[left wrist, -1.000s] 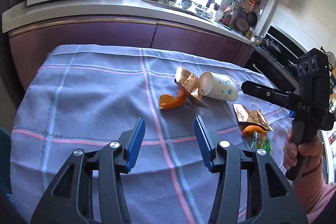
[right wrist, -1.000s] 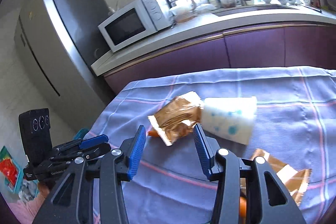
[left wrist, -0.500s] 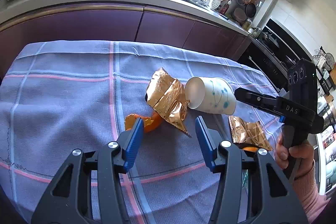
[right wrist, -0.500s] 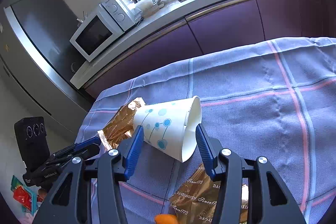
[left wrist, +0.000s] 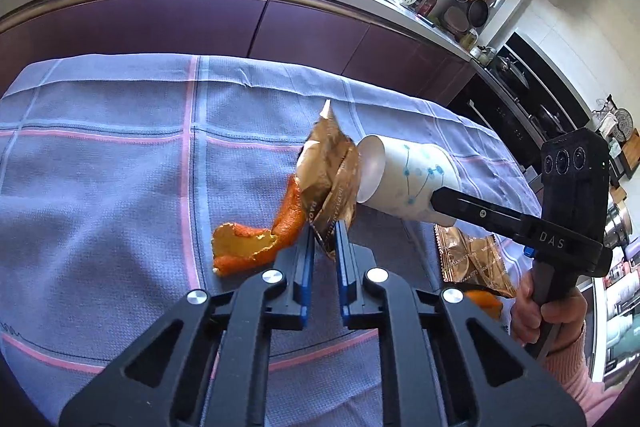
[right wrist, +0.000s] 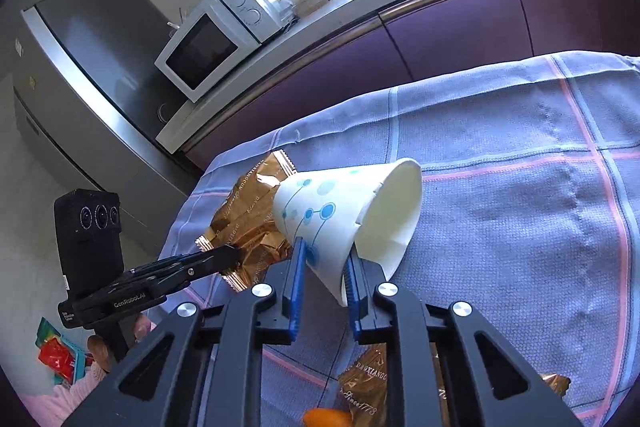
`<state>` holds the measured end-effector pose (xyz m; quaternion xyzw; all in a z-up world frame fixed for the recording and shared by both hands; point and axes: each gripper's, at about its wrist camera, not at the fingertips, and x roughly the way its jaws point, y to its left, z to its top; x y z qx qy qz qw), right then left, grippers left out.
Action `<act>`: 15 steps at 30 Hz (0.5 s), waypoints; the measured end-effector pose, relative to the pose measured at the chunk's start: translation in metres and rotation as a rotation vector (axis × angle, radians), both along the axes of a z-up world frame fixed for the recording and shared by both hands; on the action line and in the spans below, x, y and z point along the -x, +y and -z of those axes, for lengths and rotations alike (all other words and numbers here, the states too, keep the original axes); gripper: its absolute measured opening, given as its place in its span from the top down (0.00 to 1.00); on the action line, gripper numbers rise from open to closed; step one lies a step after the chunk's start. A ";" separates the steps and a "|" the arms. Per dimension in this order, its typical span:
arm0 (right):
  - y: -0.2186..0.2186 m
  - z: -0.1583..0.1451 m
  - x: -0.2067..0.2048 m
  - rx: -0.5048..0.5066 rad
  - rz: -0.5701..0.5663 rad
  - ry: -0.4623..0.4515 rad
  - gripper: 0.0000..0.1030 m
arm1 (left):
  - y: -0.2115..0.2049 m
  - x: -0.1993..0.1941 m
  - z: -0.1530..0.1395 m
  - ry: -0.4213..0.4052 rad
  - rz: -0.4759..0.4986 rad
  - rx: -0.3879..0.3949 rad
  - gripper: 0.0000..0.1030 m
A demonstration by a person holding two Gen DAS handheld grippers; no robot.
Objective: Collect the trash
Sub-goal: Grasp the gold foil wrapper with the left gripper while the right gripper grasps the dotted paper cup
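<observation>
Since the earlier frames both grippers have come forward and down toward the trash, and both pairs of fingers, then spread wide with nothing between them, have just been closing. The left gripper (left wrist: 324,231) now has its fingers clamped on the lower corner of a gold foil wrapper (left wrist: 330,179). The right gripper (right wrist: 323,263) has its fingers pressed on the crushed wall of a white paper cup (right wrist: 340,211) printed with blue dots.

In the left wrist view the wrapper stands up from the fingers toward 12 o'clock, crumpled, its long axis nearly upright. The cup touches it at 3 o'clock. An orange peel (left wrist: 256,241) curls just beside the fingers at 9 o'clock, lying on the blue checked cloth (left wrist: 100,167) that covers the surface.

The cup lies on its side. In the right wrist view its long axis runs from its narrow base at 10 o'clock to its open mouth at 2 o'clock, away from the wrapper. A second gold wrapper (right wrist: 366,387) and a bit more peel lie closer to the camera, at 6 o'clock.

The step in hand looks like the grasp, two pieces at once. The next move probably calls for lifting both clear without dragging the peel, then carrying them to a bin, which is not in view.
</observation>
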<state>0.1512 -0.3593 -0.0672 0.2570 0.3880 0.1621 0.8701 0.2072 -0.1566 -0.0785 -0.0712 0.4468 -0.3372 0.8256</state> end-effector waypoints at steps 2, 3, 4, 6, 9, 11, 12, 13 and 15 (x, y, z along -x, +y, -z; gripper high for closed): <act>0.003 -0.003 0.003 0.005 -0.007 -0.013 0.92 | 0.000 0.002 -0.001 -0.016 -0.003 -0.008 0.91; 0.005 -0.006 0.005 0.016 -0.007 -0.023 0.93 | 0.001 0.003 -0.001 -0.022 -0.005 -0.011 0.91; 0.007 -0.010 0.008 0.031 -0.005 -0.036 0.97 | 0.002 0.005 -0.003 -0.030 -0.007 -0.013 0.91; 0.011 -0.016 0.012 0.049 -0.007 -0.061 0.98 | 0.005 0.010 -0.007 -0.055 -0.009 -0.015 0.91; 0.018 -0.027 0.019 0.071 -0.011 -0.094 0.98 | 0.012 0.019 -0.016 -0.092 -0.015 -0.013 0.91; 0.025 -0.035 0.023 0.083 -0.019 -0.118 0.98 | 0.020 0.025 -0.022 -0.115 -0.024 -0.007 0.91; 0.027 -0.038 0.025 0.084 -0.016 -0.133 0.98 | 0.024 0.028 -0.026 -0.123 -0.025 -0.002 0.91; 0.031 -0.042 0.028 0.090 -0.019 -0.146 0.98 | 0.029 0.032 -0.029 -0.136 -0.032 -0.003 0.91; 0.037 -0.049 0.033 0.097 -0.027 -0.168 0.98 | 0.040 0.042 -0.034 -0.156 -0.041 0.002 0.91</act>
